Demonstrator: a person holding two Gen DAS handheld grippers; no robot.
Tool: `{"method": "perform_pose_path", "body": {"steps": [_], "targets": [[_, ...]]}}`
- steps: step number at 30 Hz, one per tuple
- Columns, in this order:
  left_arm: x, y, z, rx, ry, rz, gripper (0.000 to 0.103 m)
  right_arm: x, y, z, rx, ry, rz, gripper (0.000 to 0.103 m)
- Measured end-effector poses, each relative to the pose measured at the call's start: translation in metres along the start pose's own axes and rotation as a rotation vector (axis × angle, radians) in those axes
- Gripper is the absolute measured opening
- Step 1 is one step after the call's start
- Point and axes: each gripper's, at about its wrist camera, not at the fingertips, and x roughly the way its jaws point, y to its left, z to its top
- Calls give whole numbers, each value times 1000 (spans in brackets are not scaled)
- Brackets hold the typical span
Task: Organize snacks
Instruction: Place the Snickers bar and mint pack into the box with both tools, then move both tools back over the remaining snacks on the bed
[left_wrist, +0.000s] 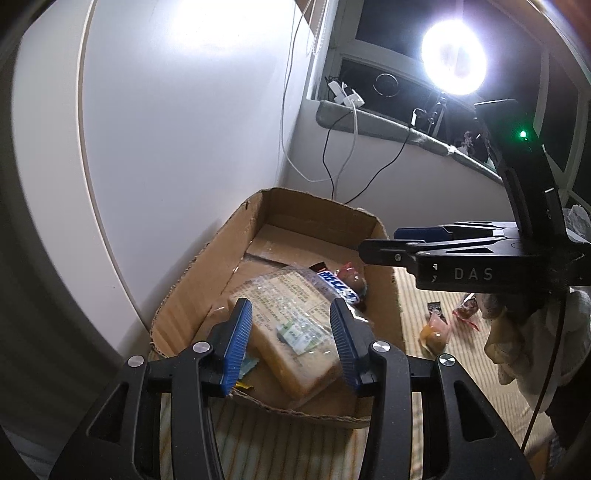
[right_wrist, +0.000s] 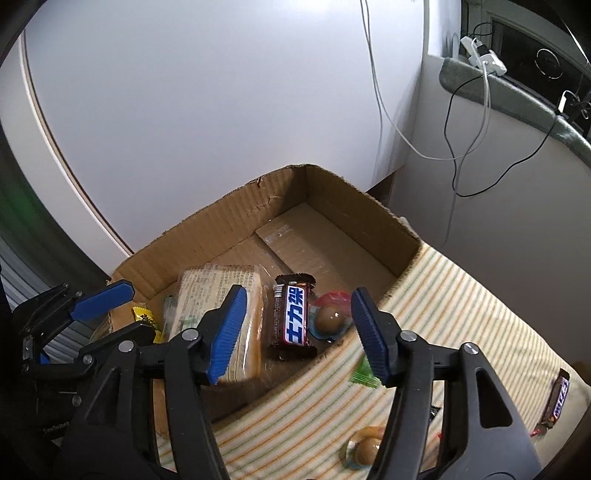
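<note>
An open cardboard box (left_wrist: 207, 273) (right_wrist: 369, 218) sits on a striped cloth. Inside lie a wrapped bread pack (left_wrist: 291, 332) (right_wrist: 218, 291), a brown Snickers bar (right_wrist: 293, 317) (left_wrist: 338, 288), a packed egg snack (right_wrist: 328, 317) (left_wrist: 352, 277) and a small yellow candy (right_wrist: 144, 317). My left gripper (left_wrist: 291, 345) is open and empty, above the bread pack. My right gripper (right_wrist: 299, 332) is open and empty, above the box's near edge; it also shows at the right in the left wrist view (left_wrist: 384, 243). The left gripper shows at the left in the right wrist view (right_wrist: 107, 314).
On the striped cloth (right_wrist: 461, 295) outside the box lie another egg snack (right_wrist: 364, 448) (left_wrist: 434, 334), a second Snickers bar (right_wrist: 557, 397), a green wrapper (right_wrist: 364, 374) and a red-wrapped snack (left_wrist: 467, 308). A white panel (left_wrist: 166, 129) stands behind the box. Cables hang at the wall.
</note>
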Motion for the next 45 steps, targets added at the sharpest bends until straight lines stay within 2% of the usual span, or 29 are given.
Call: {"method": "perform_pose_path", "body": {"steps": [7, 9, 11, 17, 28, 37, 45], "targets": [[-12, -19, -3, 21, -15, -25, 43, -29, -8, -17, 4, -17, -33, 64], [-15, -27, -4, 32, -19, -39, 43, -37, -13, -23, 10, -28, -45, 81], [-17, -34, -5, 41, -21, -49, 43, -49, -19, -33, 14, -49, -67, 85], [-17, -61, -10, 77, -13, -99, 47, -83, -50, -63, 50, -66, -120, 86], [3, -112, -25, 134, 47, -181, 47, -127, -117, -127, 138, -67, -219, 86], [31, -138, -38, 159, 119, -216, 47, -130, -161, -174, 211, -20, -274, 86], [51, -143, -43, 154, 166, -220, 47, -119, -174, -188, 230, 16, -264, 86]]}}
